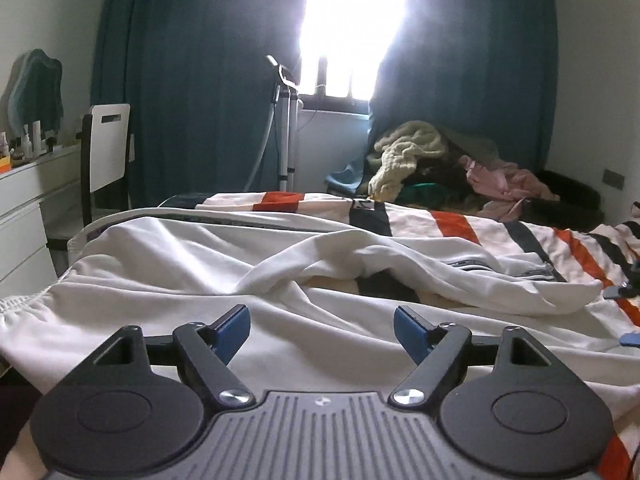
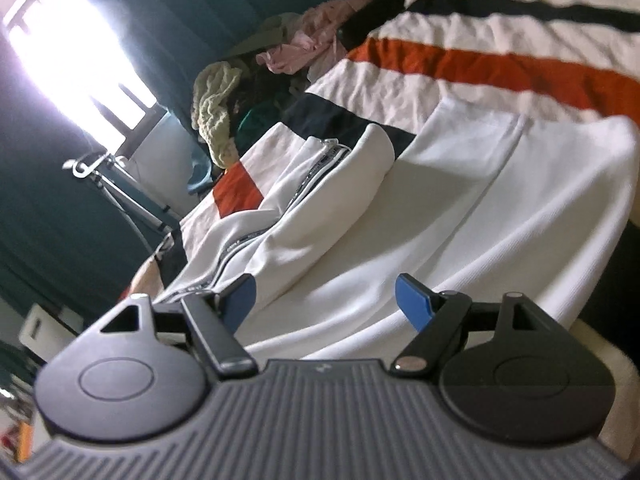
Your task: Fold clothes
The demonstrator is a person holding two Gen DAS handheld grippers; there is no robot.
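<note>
My left gripper [image 1: 322, 330] is hovering wide open and gripping nothing, low in the frame, directly over the white jacket [image 1: 248, 272]. The jacket is stretching left to right across the striped bedspread [image 1: 452, 220]. My right gripper [image 2: 325, 300] is also gaping empty over its folded sleeve, so I'm judging both equally near.

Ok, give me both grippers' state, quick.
Left gripper: open, holding nothing, over the white jacket.
Right gripper: open, holding nothing, over the same jacket.
</note>
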